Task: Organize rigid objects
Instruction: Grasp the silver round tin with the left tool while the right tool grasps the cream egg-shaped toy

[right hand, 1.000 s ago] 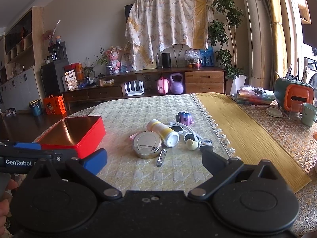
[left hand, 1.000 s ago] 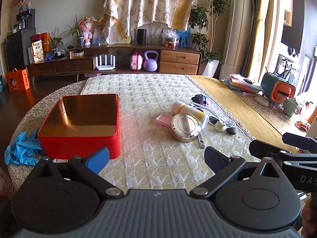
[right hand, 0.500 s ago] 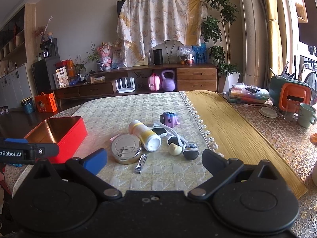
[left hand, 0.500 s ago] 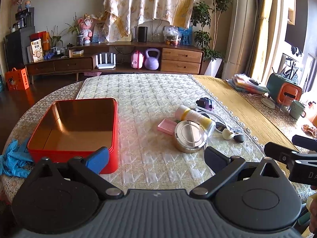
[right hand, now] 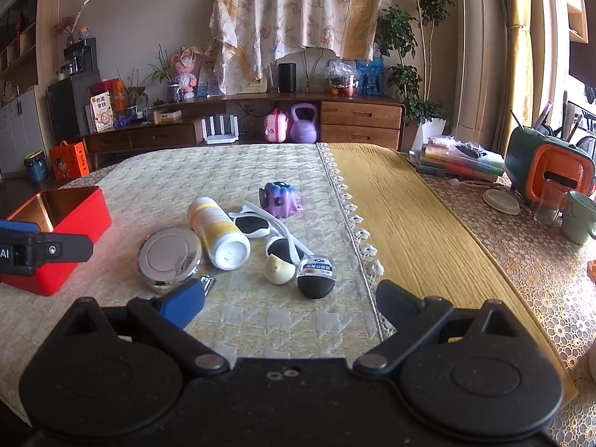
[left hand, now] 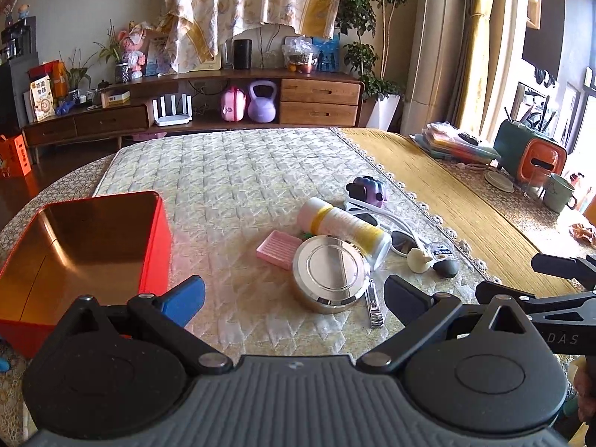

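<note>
An open red tin box point(left hand: 74, 246) point(right hand: 70, 212) sits at the table's left, empty inside. To its right lies a cluster: a round silver tin point(left hand: 328, 274) point(right hand: 170, 255), a white and yellow bottle point(left hand: 342, 225) point(right hand: 219, 232) on its side, a pink flat case point(left hand: 277, 249), nail clippers point(left hand: 374, 309), white sunglasses point(right hand: 260, 225), a purple toy point(right hand: 281, 198), a cream figure point(right hand: 277, 267) and a small black item point(right hand: 316, 277). My left gripper point(left hand: 294, 298) hangs open just short of the silver tin. My right gripper point(right hand: 288, 300) is open before the cream figure and black item.
A yellow runner point(right hand: 402, 223) with a lace edge lies right of the quilted mat. Farther right stand a green mug point(right hand: 579, 221), a green and orange holder point(right hand: 551, 171), a coaster and stacked books point(right hand: 458, 164). A sideboard stands behind the table.
Both grippers have moved forward and rightward toward the cluster, which now looks larger and nearer. The red box has slid to the left of both views. The jaws stay open.
</note>
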